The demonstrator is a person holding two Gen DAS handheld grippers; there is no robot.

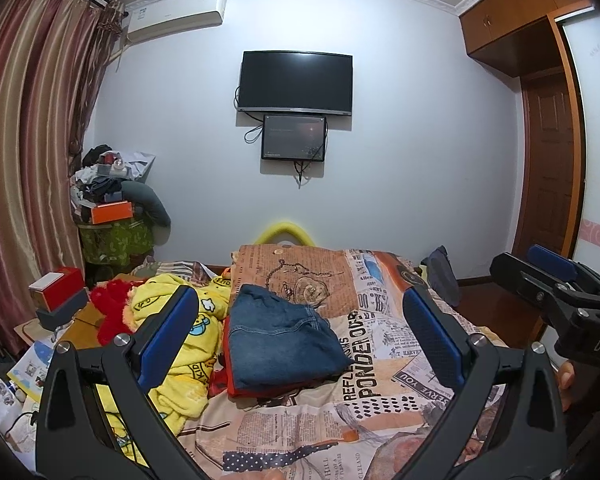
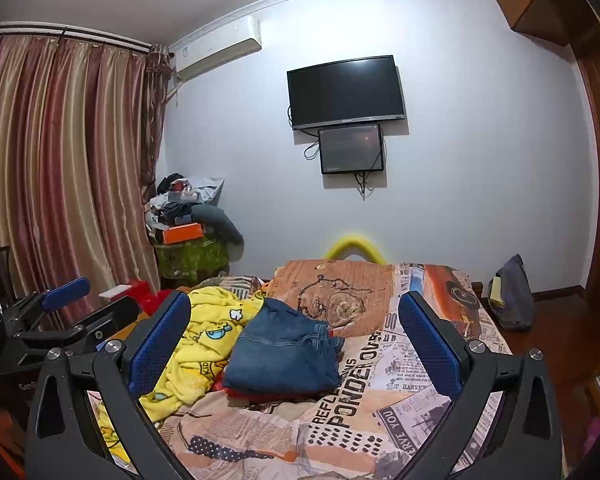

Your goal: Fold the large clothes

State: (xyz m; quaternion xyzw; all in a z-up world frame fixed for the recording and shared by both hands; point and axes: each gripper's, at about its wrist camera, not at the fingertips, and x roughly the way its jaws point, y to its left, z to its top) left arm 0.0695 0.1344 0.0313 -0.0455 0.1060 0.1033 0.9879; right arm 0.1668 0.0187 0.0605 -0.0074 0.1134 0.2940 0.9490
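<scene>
Folded blue jeans [image 1: 280, 340] [image 2: 286, 354] lie on top of a folded red garment [image 1: 260, 390] on the newspaper-print bedspread [image 1: 380, 364] [image 2: 380, 364]. A crumpled yellow cartoon-print garment [image 1: 188, 364] [image 2: 204, 344] lies unfolded to their left. My left gripper [image 1: 300, 336] hangs open above the bed, empty, with the jeans seen between its blue pads. My right gripper [image 2: 296, 340] is also open and empty, held above the bed in front of the jeans. In the left wrist view the right gripper's fingers [image 1: 548, 264] show at the right edge.
A red fluffy item [image 1: 114, 308] and a red box [image 1: 58, 288] sit left of the yellow garment. Papers [image 1: 24, 364] lie at the bed's left. A grey bag [image 2: 510, 296] stands on the floor by the bed's right side. Curtains [image 2: 60, 168] hang at left.
</scene>
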